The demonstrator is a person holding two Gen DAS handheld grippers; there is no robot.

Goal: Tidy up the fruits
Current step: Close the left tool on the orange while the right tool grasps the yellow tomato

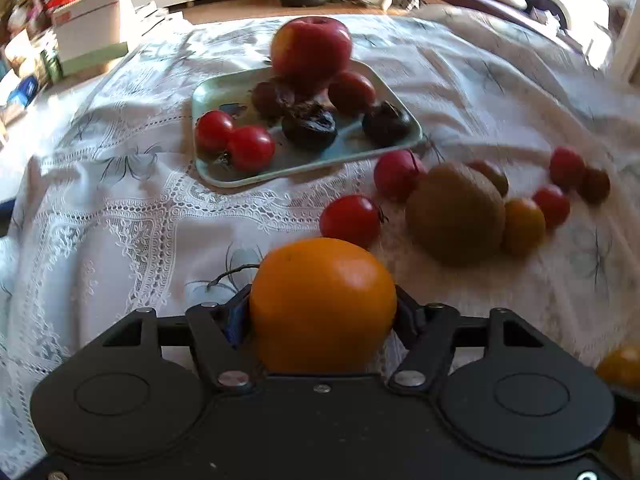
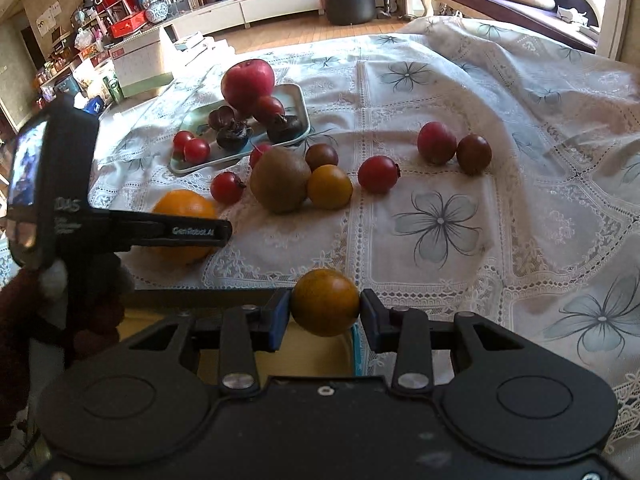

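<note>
The pale green tray (image 2: 298, 92) already held a red apple (image 2: 248, 84), tomatoes and dark fruits; the brown kiwi (image 2: 280, 184) and several tomatoes lay loose on the cloth. The left gripper (image 1: 322, 308) bracketed the large orange (image 1: 322, 304), contact unclear; the right gripper (image 2: 325, 307) pinched a small orange-brown tomato (image 2: 325, 302).

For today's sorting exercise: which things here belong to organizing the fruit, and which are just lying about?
Belongs to the job:
orange between the left claw's fingers
small yellow tomato in the right claw
green tray
apple
kiwi

Just lying about:
white box
black stool
</note>
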